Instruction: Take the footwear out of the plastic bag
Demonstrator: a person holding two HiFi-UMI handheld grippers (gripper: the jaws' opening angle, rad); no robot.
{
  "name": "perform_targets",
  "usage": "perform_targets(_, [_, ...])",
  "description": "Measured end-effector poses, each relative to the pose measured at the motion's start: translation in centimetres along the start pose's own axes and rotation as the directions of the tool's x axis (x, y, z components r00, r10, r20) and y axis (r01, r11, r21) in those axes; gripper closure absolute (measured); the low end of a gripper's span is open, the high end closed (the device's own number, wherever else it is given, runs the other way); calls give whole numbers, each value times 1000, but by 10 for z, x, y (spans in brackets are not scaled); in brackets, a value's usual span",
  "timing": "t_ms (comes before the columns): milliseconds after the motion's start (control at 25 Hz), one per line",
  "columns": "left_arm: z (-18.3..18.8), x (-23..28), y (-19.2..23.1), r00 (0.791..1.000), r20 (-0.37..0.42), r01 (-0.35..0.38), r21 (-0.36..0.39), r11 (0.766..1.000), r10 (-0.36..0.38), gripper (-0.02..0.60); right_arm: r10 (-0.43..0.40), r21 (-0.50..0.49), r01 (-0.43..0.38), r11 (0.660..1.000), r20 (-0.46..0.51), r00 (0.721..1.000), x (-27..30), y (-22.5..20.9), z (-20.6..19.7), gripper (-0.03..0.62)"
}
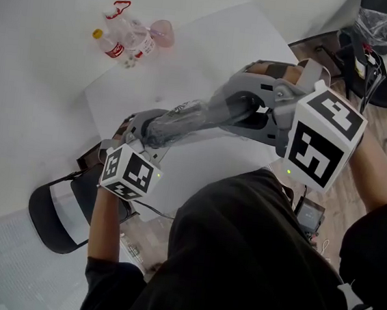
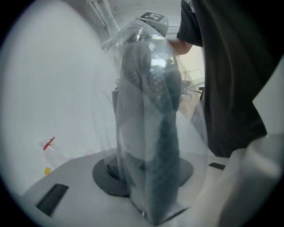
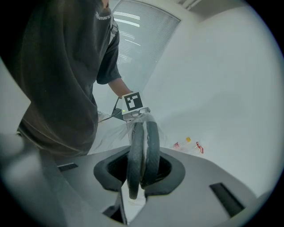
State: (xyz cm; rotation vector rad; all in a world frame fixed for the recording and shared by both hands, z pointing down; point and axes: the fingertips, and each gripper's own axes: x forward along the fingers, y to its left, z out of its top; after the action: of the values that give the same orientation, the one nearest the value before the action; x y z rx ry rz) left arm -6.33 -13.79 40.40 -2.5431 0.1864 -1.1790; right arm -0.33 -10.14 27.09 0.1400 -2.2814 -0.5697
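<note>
A pair of grey footwear (image 1: 208,112) sits in a clear plastic bag (image 1: 172,124), held up in the air between my two grippers above the white table (image 1: 212,43). My left gripper (image 1: 142,141) is shut on the bag's lower left end. In the left gripper view the bag (image 2: 133,80) rises straight up from the jaws (image 2: 148,215) with the footwear (image 2: 166,146) inside. My right gripper (image 1: 266,114) is shut on the other end. In the right gripper view the two dark footwear edges (image 3: 143,150) are clamped side by side between its jaws (image 3: 140,190).
Plastic bottles (image 1: 123,40) and a pink cup (image 1: 162,32) lie at the table's far left corner. A dark chair (image 1: 60,216) stands at the lower left. An office chair (image 1: 368,59) and cables are on the wooden floor at the right. The person's dark-clothed torso (image 1: 251,260) fills the foreground.
</note>
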Motion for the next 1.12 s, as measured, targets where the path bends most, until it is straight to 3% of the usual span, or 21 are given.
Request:
perform_targets(400, [-3,-3,-7,999,-29,37,-57,998,-39,442,14,32,-14,999,-2,1000,4,4,-7,508])
perform_targets(1120, [-31,-6,-7,999,-47,-2,-85,996,-2,446,23,36,-23,999,5,1000,8,6,-13,511])
